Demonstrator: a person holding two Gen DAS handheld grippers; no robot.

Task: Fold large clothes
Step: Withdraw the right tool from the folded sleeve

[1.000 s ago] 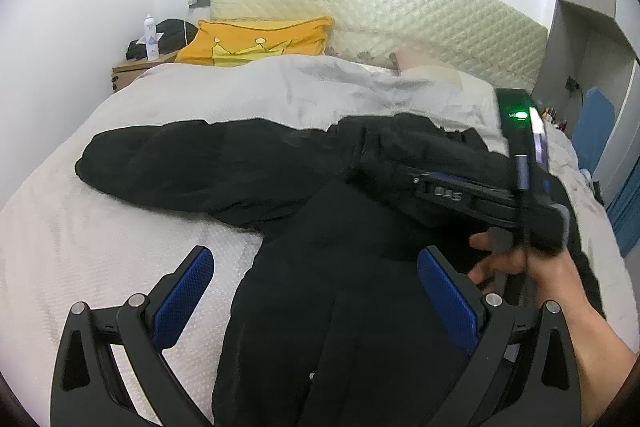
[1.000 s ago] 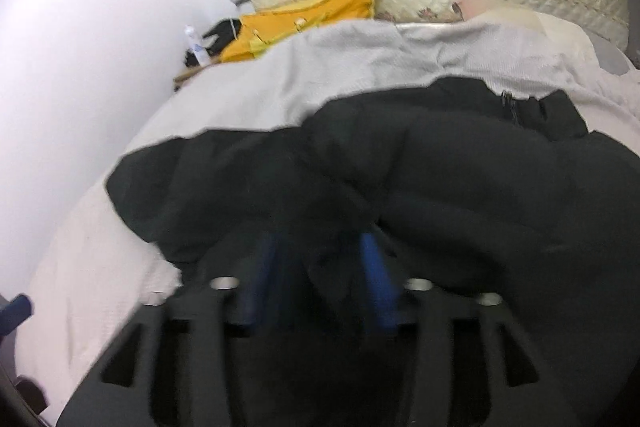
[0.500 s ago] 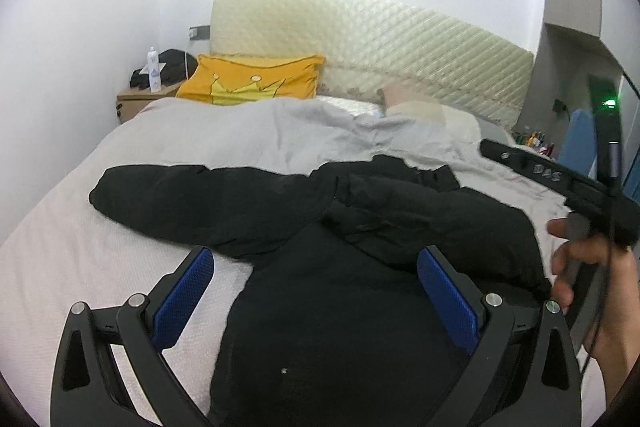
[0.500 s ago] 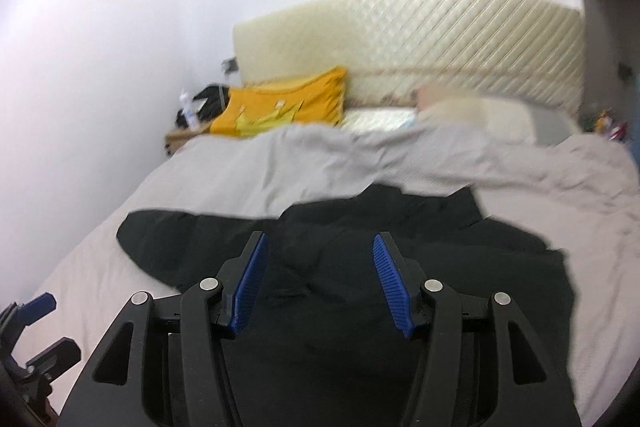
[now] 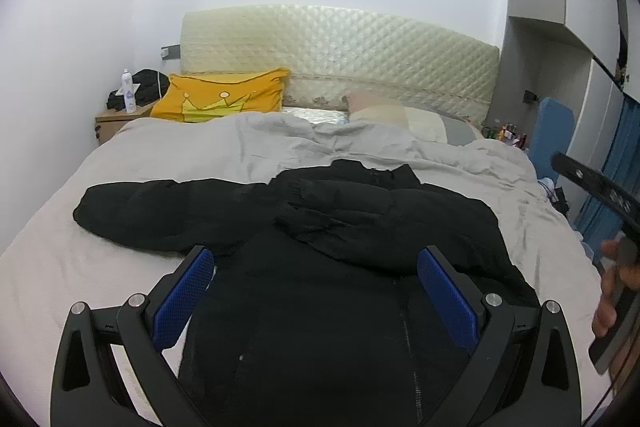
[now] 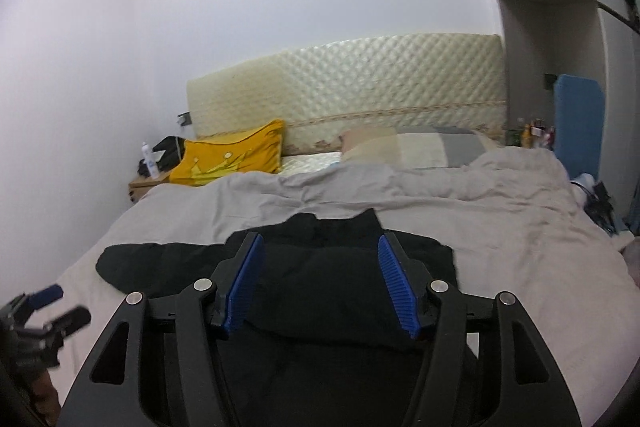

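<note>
A large black jacket (image 5: pixel 320 291) lies front-up on the bed, zipper down its middle. Its right sleeve (image 5: pixel 344 223) is folded across the chest. Its left sleeve (image 5: pixel 160 215) stretches out flat to the left. My left gripper (image 5: pixel 316 267) is open and empty, raised above the jacket's lower body. My right gripper (image 6: pixel 320 267) is open and empty, held back above the jacket (image 6: pixel 332 299). The right gripper's body and the hand holding it show at the right edge of the left wrist view (image 5: pixel 612 267). The left gripper shows at the left edge of the right wrist view (image 6: pixel 40 311).
The bed (image 5: pixel 180 151) has a light grey cover, crumpled toward the back. A yellow pillow (image 5: pixel 224 99), a striped pillow (image 5: pixel 400 115) and a quilted headboard (image 5: pixel 340 63) are behind. A nightstand (image 5: pixel 116 119) with a bottle stands back left. A blue panel (image 5: pixel 552 131) stands at the right.
My right gripper let go of the right sleeve, leaving it folded across the chest, opened, and drew back to the right. Both grippers rose away from the jacket.
</note>
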